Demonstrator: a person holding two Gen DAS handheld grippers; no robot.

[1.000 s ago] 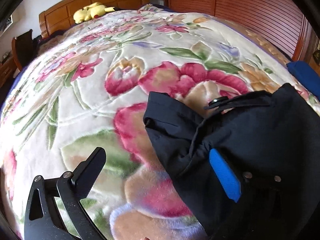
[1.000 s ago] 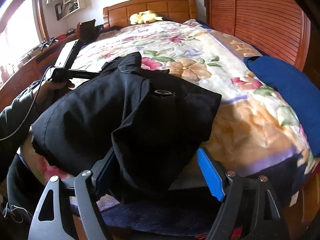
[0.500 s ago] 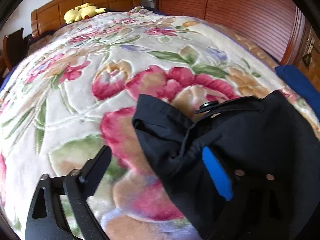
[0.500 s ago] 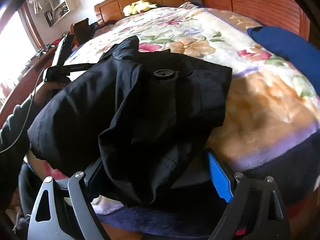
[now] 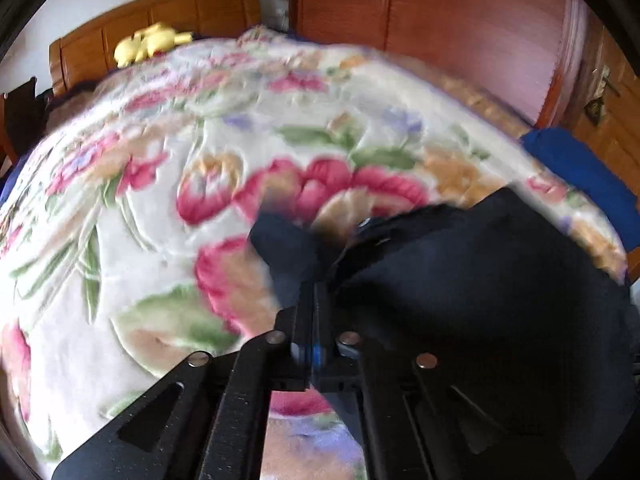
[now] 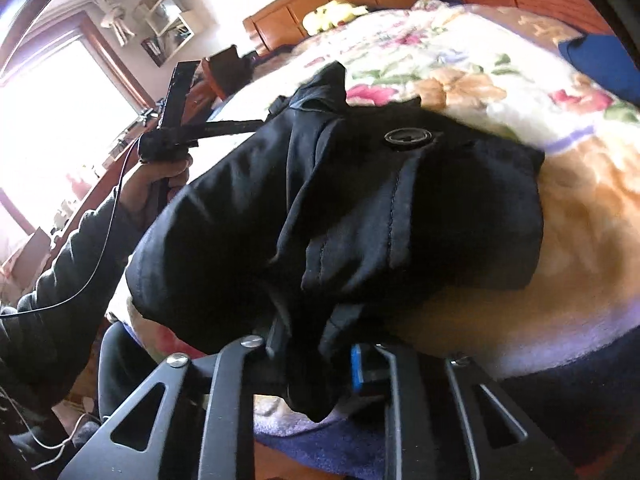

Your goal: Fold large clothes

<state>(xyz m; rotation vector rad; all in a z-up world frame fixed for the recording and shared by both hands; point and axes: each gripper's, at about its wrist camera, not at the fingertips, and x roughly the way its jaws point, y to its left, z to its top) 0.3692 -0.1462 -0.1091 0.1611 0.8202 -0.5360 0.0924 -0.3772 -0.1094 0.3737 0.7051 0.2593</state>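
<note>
A black garment [image 5: 480,280] with a round button [image 6: 408,137] lies bunched on the near end of a floral bedspread [image 5: 160,208]. My left gripper [image 5: 314,296] is shut on the garment's far left edge, its jaws pressed together on the cloth. My right gripper [image 6: 316,344] is shut on the near hem of the garment [image 6: 360,216], with cloth bunched between the jaws. In the right wrist view the left gripper [image 6: 240,125] reaches the garment from the left, held by a hand.
A yellow plush toy [image 5: 148,42] lies by the wooden headboard [image 5: 160,12]. A blue cloth [image 5: 580,172] sits at the bed's right edge, by a wooden wardrobe [image 5: 460,20]. Shelves and a bright window [image 6: 60,112] stand to the left.
Both grippers were open around the garment's edges and have now closed on the cloth. The views have moved closer and are blurred by motion.
</note>
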